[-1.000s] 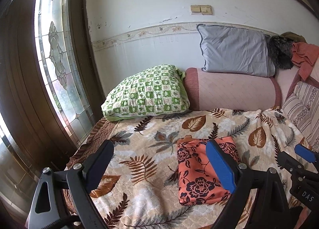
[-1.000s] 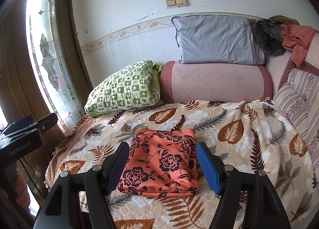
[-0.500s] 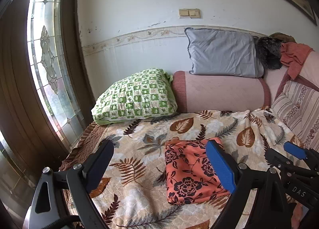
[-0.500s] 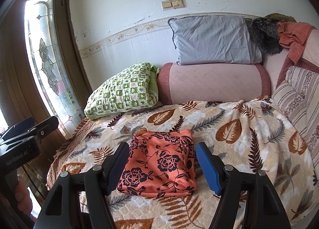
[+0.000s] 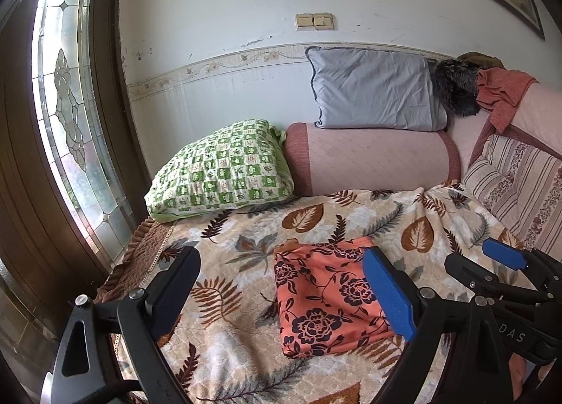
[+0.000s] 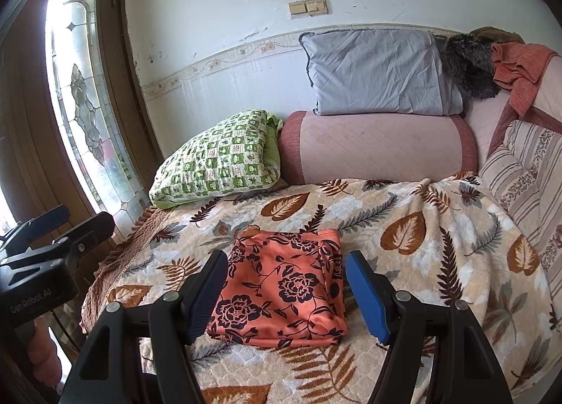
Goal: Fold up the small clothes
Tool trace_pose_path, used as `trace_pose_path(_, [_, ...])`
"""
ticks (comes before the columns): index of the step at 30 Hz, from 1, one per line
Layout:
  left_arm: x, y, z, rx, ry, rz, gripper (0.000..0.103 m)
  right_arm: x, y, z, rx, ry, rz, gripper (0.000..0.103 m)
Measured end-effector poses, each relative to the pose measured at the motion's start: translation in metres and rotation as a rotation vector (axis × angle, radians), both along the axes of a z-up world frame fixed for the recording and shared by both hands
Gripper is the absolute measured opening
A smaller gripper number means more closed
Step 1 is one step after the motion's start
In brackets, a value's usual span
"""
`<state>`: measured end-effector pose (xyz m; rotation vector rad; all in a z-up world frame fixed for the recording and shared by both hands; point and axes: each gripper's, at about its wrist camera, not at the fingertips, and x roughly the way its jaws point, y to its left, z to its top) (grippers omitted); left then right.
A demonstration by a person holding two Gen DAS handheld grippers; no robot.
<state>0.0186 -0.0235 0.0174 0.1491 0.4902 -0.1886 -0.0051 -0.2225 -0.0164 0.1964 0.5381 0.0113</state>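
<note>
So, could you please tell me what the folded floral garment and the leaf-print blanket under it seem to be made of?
Folded floral garment: thin, smooth woven fabric, perhaps satin or rayon; slight sheen, crisp flat folds. Leaf-print blanket: plush fleece-like material; matte, with an embossed, fuzzy texture.

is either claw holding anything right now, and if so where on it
Nothing is held. Both the left claw and right claw are open, above the folded cloth on the blanket, not touching it.

Daylight via window (image 5: 66, 116); fisheye-warped, dark corners.
</note>
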Motion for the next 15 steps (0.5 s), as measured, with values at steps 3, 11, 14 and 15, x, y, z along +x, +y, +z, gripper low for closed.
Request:
trace_pose_path(3, [0.002, -0.001, -0.002, -0.003, 0.004, -0.004, 0.094, 0.001, -0.001, -0.001, 0.000, 0.005, 0.003, 0.073])
trace_pose_path(11, [0.011, -0.005, -0.010, -0.030, 0.026, -0.044, 0.094, 0.014, -0.009, -0.007, 0.004, 0.025, 0.014, 0.073])
trace_pose_path(14, [0.019, -0.006, -0.016, -0.048, 0.043, -0.049, 0.094, 0.020, -0.012, -0.013, 0.010, 0.037, 0.007, 0.073])
trace_pose_path(15, [0.023, -0.007, -0.019, -0.050, 0.049, -0.044, 0.094, 0.023, -0.016, -0.016, 0.012, 0.043, -0.001, 0.073])
